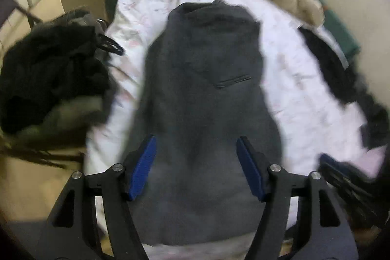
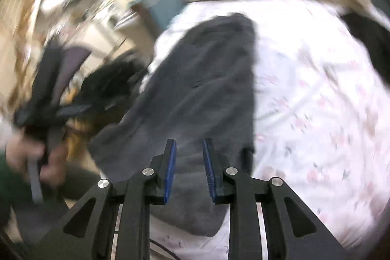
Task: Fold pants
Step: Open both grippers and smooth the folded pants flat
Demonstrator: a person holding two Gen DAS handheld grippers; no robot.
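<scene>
While pants [image 1: 207, 94] lie folded, grippers [image 1: 196, 167] gape

Dark grey pants [image 1: 207, 113] flat on bedsheet [image 1: 304, 89]

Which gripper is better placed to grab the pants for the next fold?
Left, probably. The left gripper is open wide, centred over the grey pants. The right gripper is narrowly open, near their edge.

Soft, even indoor light; heavy fisheye bowing and black vignette at the corners of both views. Strong motion smear across the right wrist view, blown-out glare upper left; milder blur in the left wrist view.
</scene>
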